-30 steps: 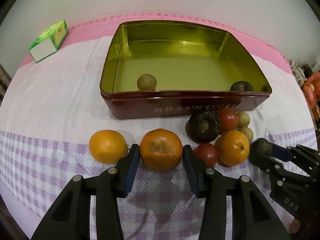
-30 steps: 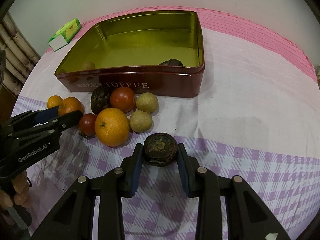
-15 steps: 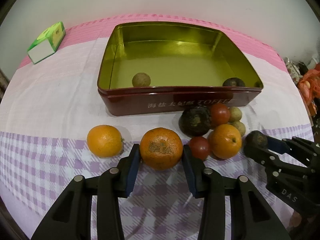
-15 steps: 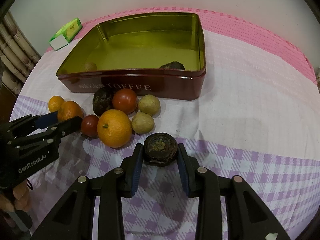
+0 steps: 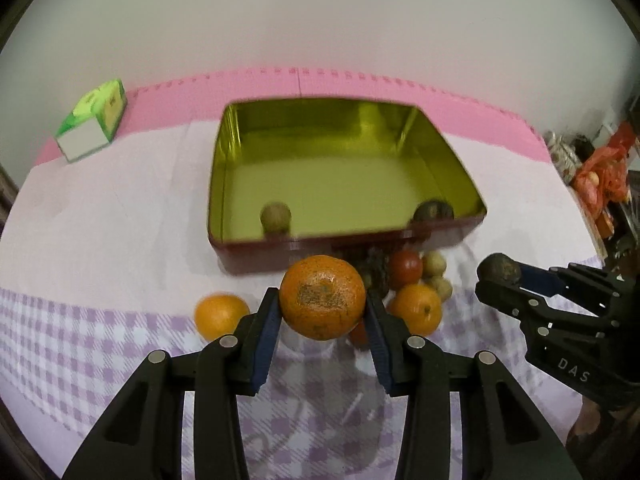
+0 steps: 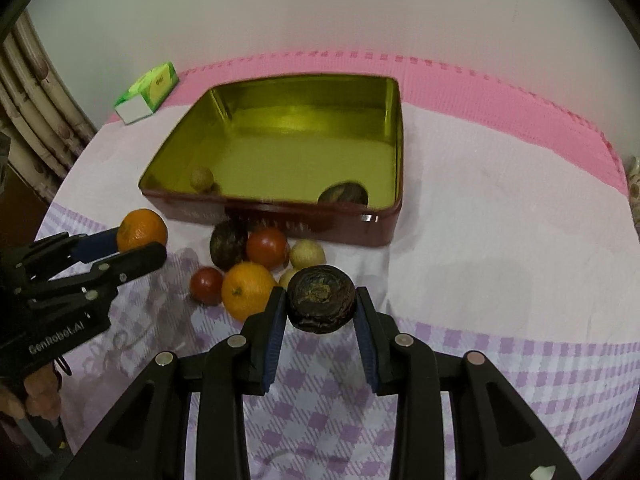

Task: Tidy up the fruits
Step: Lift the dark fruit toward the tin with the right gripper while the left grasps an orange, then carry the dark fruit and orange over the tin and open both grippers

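My left gripper (image 5: 322,312) is shut on a large orange (image 5: 322,297) and holds it above the cloth, in front of the red toffee tin (image 5: 400,240). My right gripper (image 6: 320,312) is shut on a dark wrinkled fruit (image 6: 321,298), also lifted. The tin (image 6: 376,232) has a gold inside and holds a small tan fruit (image 5: 275,217) and a dark fruit (image 5: 433,211). A loose pile lies in front of it: an orange (image 6: 247,294), tomatoes (image 6: 267,246), a dark fruit (image 6: 228,242) and tan fruits (image 6: 307,253). Another orange (image 5: 221,314) lies to the left.
A green and white carton (image 5: 93,125) stands at the far left of the table; it also shows in the right wrist view (image 6: 146,92). The checked cloth (image 5: 80,344) covers the table. Bamboo poles (image 6: 28,112) stand left. Orange bags (image 5: 604,176) lie off the right edge.
Both grippers have risen from the cloth with their fruits, the orange and the dark fruit. The tin and loose pile now look farther below.
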`<state>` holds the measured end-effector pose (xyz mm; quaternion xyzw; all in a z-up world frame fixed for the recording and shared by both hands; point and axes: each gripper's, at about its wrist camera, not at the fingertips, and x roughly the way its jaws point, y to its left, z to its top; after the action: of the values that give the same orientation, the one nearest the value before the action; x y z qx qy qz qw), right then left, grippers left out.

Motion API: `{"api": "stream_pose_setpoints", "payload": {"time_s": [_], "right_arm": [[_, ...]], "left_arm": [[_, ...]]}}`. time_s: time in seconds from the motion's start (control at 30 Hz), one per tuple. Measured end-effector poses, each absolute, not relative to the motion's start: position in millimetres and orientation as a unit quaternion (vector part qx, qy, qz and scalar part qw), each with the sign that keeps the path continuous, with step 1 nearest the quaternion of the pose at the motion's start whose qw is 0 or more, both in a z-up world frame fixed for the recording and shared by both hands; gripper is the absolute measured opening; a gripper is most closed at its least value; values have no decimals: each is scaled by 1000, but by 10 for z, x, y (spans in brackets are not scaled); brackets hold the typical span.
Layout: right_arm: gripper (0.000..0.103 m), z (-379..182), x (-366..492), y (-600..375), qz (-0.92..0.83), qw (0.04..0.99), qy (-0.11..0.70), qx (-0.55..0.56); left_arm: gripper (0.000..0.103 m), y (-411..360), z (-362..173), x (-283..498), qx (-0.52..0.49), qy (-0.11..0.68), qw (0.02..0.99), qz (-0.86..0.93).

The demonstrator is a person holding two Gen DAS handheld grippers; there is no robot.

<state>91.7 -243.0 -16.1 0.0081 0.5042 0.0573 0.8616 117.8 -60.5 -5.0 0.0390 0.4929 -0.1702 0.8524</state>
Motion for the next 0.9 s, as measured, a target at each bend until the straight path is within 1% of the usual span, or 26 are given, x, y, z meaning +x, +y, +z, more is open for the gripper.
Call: {"api": "stream_pose_setpoints", "payload": {"time_s": [0.2,0.37,0.6,0.9], "right_arm": [[32,66,1040,-2444,61,874,482,-1],[32,171,1249,-2410,65,879,472,-8],[32,87,1604,-2391,68,876,477,-12],[32,-126,1869,-2345,72,864,498,-9]], "left_arm": [[42,-511,136,1392,33,469,868,-160],[42,-463,146,1635,37,467,872,-143],[42,-543,-35,1910,47,484,863,-138],[42,-688,-194,2012,50,499,852,-152]]}}
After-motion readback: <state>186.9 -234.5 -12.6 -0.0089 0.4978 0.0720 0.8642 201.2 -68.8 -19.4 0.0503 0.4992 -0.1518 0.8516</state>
